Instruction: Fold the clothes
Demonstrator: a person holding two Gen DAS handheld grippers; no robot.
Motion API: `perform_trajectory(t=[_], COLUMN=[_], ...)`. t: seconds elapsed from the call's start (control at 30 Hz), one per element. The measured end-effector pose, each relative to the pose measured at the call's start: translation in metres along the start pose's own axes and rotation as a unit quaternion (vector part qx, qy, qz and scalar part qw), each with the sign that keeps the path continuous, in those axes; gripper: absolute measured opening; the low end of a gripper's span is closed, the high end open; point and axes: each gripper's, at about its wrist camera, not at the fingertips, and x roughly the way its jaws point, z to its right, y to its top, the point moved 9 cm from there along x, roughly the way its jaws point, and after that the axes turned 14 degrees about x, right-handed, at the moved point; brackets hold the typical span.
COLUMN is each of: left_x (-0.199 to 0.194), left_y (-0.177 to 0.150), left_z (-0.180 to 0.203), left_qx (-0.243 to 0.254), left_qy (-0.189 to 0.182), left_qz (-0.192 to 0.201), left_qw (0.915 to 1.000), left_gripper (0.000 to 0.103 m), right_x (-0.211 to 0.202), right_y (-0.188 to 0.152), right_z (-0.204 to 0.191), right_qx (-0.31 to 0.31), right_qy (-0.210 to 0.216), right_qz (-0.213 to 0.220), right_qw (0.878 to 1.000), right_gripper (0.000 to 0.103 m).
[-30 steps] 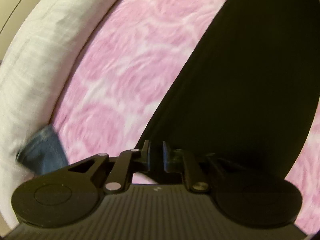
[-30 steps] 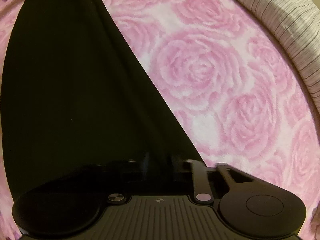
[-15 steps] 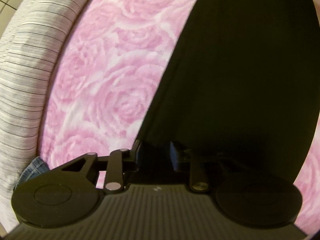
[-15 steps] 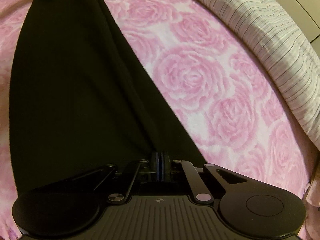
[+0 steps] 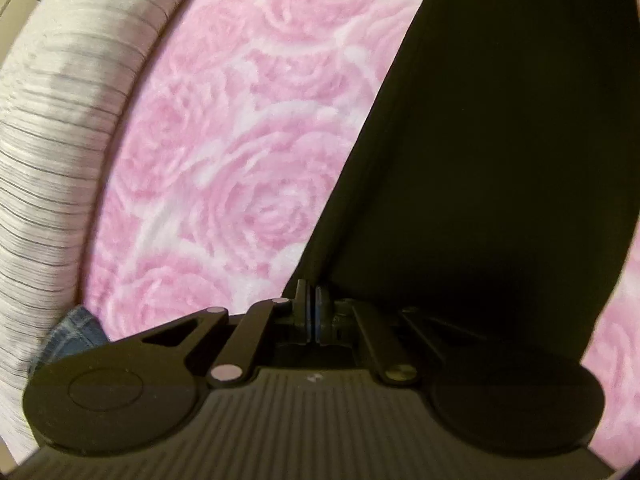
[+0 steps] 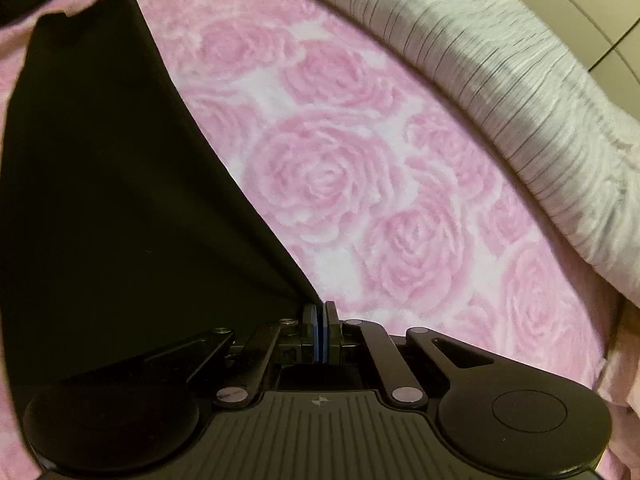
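Our left gripper points steeply down, its jaws just closed tight. Our right gripper is likewise angled down, jaws pressed together.

surface: bed under pink rose-print blanket | on it: black garment spread ahead of both grippers | blanket edge: striped grey-white bedding, outward of each gripper | blue denim scrap, left of left gripper
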Motion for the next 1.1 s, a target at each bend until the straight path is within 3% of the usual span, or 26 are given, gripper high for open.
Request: perform_trajectory(t=[0.17,0.27,0.33,0.37,0.5,0.6,0.77,0.83,0.9,1.0,1.1], left_x=[0.009,-0.001,-0.011,-0.017,-0.044,-0.058,-0.073,-0.079,-0.084,-0.088,-0.086], left_y=[-0.001,-0.01,-0.017,-0.019,-0.015,0.009,0.085,0.131,0.184,0.267,0.343], left_z=[0.002,0.0,-0.004,-0.006,-0.01,0.0,0.042,0.062,0.078,0.09,0.091], left_qx=[-0.001,-0.001,-0.025,-0.04,-0.094,-0.113,-0.081,-0.056,-0.033,-0.017,-0.005], left_qy=[0.012,0.027,0.032,0.035,0.046,0.041,0.021,0.011,-0.004,-0.02,-0.028], left_qz=[-0.02,-0.034,-0.035,-0.034,-0.02,-0.001,0.033,0.06,0.095,0.143,0.18], left_qw=[0.9997,0.9991,0.9986,0.998,0.9943,0.9928,0.9959,0.9966,0.9949,0.9893,0.9833], left_gripper=[0.005,0.015,0.015,0.015,0.015,0.015,0.017,0.022,0.027,0.031,0.034], right_x=[0.031,0.011,-0.006,-0.014,-0.042,-0.048,-0.074,-0.089,-0.103,-0.116,-0.122], right_y=[-0.005,-0.016,-0.027,-0.039,-0.094,-0.148,-0.234,-0.249,-0.249,-0.24,-0.241], right_z=[0.007,0.008,0.01,0.014,0.041,0.081,0.148,0.16,0.161,0.162,0.181], right_qx=[0.042,0.065,0.092,0.115,0.209,0.308,0.44,0.464,0.464,0.436,0.431], right_qy=[-0.005,-0.04,-0.054,-0.06,-0.087,-0.107,-0.171,-0.185,-0.175,-0.165,-0.154], right_qz=[-0.016,0.012,0.028,0.029,0.024,-0.003,-0.021,-0.01,0.014,0.053,0.073], right_qw=[0.999,0.997,0.994,0.991,0.974,0.945,0.881,0.866,0.868,0.883,0.886], right_gripper=[0.002,0.015,0.03,0.033,0.039,0.039,0.039,0.039,0.039,0.039,0.041])
